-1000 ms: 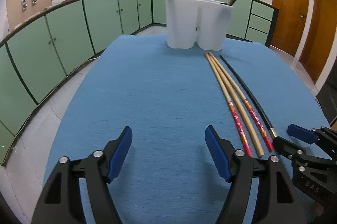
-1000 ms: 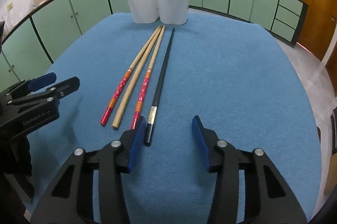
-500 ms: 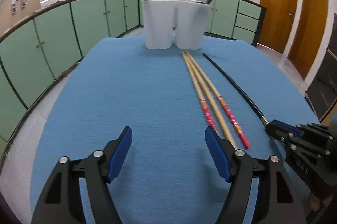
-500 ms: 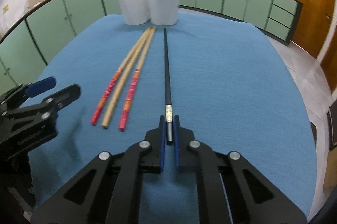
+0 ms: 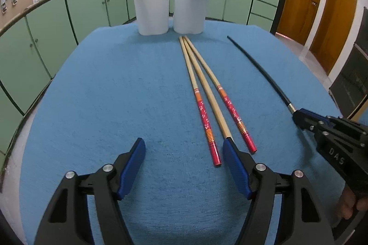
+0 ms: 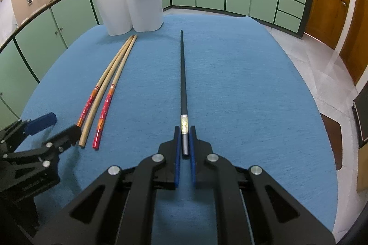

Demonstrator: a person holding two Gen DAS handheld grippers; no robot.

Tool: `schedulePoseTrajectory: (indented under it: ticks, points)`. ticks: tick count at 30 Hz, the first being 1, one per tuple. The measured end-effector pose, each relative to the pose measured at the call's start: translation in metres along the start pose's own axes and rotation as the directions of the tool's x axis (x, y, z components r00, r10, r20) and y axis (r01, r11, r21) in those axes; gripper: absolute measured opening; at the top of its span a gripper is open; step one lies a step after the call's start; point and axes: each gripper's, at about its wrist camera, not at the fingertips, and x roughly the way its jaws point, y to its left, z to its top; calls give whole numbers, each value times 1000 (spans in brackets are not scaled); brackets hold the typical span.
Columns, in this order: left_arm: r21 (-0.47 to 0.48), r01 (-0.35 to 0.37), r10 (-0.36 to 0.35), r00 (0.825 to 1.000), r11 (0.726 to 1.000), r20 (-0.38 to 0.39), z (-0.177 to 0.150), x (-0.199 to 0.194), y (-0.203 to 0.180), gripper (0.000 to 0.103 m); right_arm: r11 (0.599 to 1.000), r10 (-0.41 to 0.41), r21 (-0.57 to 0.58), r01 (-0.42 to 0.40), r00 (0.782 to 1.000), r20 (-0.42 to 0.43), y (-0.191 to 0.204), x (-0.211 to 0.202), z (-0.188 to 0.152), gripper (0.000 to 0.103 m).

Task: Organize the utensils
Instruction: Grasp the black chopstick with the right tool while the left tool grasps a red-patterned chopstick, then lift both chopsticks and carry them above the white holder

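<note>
One readable label, "DAS", marks the right gripper (image 5: 296, 117)

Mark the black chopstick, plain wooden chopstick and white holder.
black chopstick (image 6: 183, 84): right wrist view, mid-shaft.
plain wooden chopstick (image 5: 208, 90): left wrist view, mid-shaft.
white holder (image 5: 151, 8): left wrist view, left cup's front wall.

Counter (image 5: 96, 88) w/ blue cloth over it. At far edge: white two-part holder (image 5: 171, 7), upright, chopsticks sticking out of both parts. In front of it 3 chopsticks flat on cloth, tips close, fanning toward near side: two red-handled (image 5: 205, 120) (image 5: 232, 110), plain wooden one (image 5: 212, 102) btwn them. Black chopstick (image 6: 183, 81) well apart to their right.
</note>
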Motion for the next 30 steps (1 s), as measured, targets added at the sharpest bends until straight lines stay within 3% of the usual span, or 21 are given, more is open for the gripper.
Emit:
schedulePoseTrajectory:
  ticks: [6, 8, 13, 23, 30]
  points:
    - [12, -2, 2, 1000, 1000, 7, -2, -4, -2, 52, 1000, 10, 1, -10, 1000, 0, -1, -1, -1, 8]
    - [14, 15, -16, 1000, 1000, 12, -3, -5, -3, 30, 1000, 12, -4, -12, 1000, -1, -1, -2, -2, 8]
    - [32, 44, -44, 999, 999, 10, -2, -3, -5, 8, 1000, 14, -5, -14, 1000, -5, -1, -2, -2, 9]
    - [29, 34, -35, 999, 999, 27, -1, -8, -2, 5, 1000, 1, -12, -1, 1000, 1, 4, -3, 0, 6]
    - [10, 40, -41, 996, 999, 77, 9, -33, 8, 5, 1000, 14, -25, -13, 999, 39, 3, -23, 9, 6]
